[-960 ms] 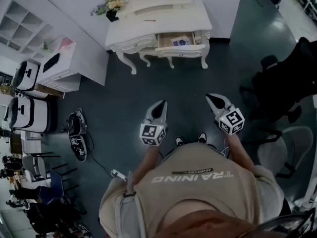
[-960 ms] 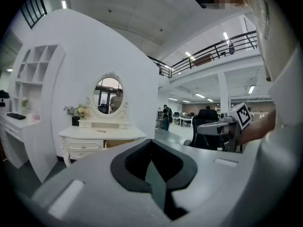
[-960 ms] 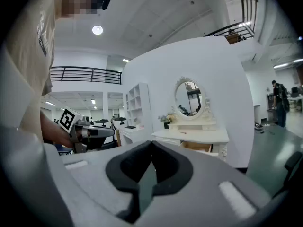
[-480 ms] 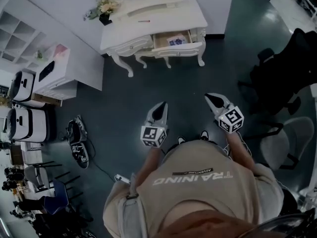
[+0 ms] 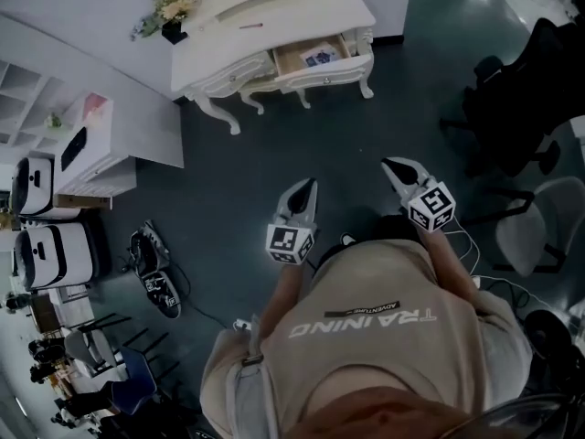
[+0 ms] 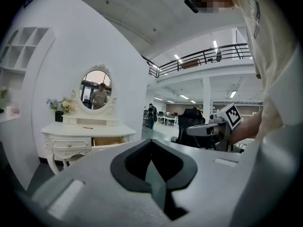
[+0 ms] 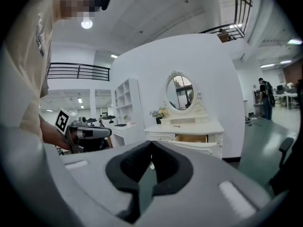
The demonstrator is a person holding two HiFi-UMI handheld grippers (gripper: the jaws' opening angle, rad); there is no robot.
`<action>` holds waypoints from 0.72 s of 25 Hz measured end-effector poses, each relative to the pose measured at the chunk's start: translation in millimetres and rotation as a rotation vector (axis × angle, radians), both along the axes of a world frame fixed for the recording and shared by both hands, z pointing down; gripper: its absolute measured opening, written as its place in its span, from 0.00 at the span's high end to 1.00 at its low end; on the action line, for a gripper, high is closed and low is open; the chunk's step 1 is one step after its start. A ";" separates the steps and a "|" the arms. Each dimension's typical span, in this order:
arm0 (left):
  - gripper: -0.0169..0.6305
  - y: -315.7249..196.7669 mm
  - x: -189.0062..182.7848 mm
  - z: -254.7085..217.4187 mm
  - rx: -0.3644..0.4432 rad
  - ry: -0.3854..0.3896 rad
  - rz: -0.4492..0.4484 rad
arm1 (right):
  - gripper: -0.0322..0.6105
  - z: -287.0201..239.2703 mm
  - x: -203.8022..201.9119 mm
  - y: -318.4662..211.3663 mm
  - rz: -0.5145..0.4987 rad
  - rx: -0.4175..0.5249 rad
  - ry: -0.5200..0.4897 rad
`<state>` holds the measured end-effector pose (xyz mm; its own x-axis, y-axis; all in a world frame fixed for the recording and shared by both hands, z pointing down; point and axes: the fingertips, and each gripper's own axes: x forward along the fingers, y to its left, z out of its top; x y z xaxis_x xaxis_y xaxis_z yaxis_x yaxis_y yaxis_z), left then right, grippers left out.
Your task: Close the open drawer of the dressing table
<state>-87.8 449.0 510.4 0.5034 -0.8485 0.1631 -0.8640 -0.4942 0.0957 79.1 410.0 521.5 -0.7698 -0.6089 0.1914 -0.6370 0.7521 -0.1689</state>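
Observation:
The white dressing table [image 5: 274, 21] stands against the wall at the top of the head view. Its right-hand drawer [image 5: 315, 59] is pulled out, showing a wooden inside with something small and printed in it. Both grippers hang over the dark floor in front of the person, well short of the table. My left gripper [image 5: 309, 183] is shut and empty. My right gripper [image 5: 388, 164] is shut and empty too. The left gripper view has the table [image 6: 87, 131] and the open drawer [image 6: 110, 140] far off at left. The right gripper view shows the drawer [image 7: 194, 138] ahead.
Black office chairs [image 5: 512, 99] stand at right, and a grey chair [image 5: 539, 227] is nearer. A white cabinet [image 5: 91, 144] and white cases [image 5: 50, 245] line the left. Shoes [image 5: 151, 273] and a cable lie on the floor. A flower vase [image 5: 166, 12] sits on the tabletop.
The dressing table has drifted up and left in the head view as the person moves. Both grippers stay shut and in much the same place before the body.

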 end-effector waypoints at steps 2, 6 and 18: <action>0.97 -7.6 -0.5 11.7 -0.001 0.023 -0.004 | 0.94 16.0 -0.3 -2.7 -0.001 -0.039 0.022; 0.97 -9.8 -0.8 23.4 -0.038 0.045 -0.019 | 0.94 25.5 -0.5 -6.0 0.000 -0.079 0.035; 0.97 -136.2 5.2 16.5 -0.089 0.001 -0.094 | 0.94 25.2 -3.5 -148.7 -0.096 -0.049 -0.017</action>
